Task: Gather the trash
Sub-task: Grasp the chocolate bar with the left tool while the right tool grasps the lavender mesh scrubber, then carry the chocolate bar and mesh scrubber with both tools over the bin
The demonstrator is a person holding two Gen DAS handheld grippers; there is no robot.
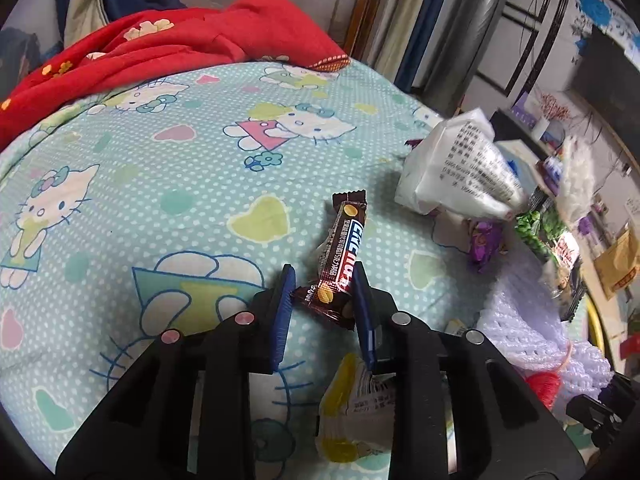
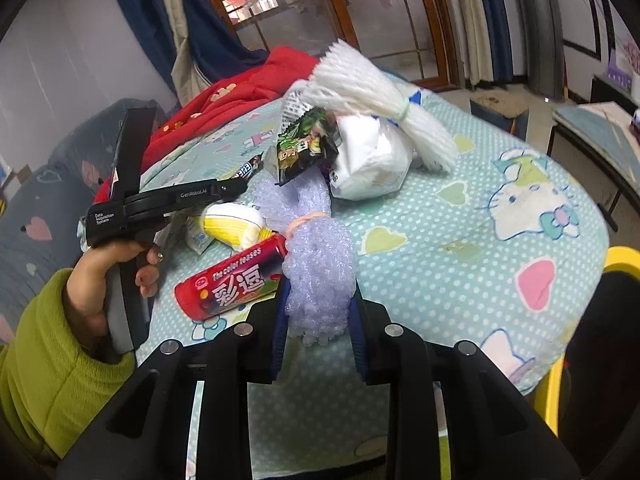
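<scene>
A: Where's your left gripper [image 1: 325, 295]?

B: Your jaws pinch the near end of the brown chocolate bar wrapper [image 1: 339, 259]; the rest sticks out ahead of the tips, over the teal cartoon bedsheet [image 1: 160, 168].

A: And your right gripper [image 2: 320, 307]?

B: Its jaws squeeze the lilac foam net [image 2: 316, 256], which runs on ahead of them. Just left of the jaws lies a red candy tube [image 2: 232, 278], touching the net. Farther ahead sit a green snack bag [image 2: 304, 146] and a white plastic bag [image 2: 370, 162].
</scene>
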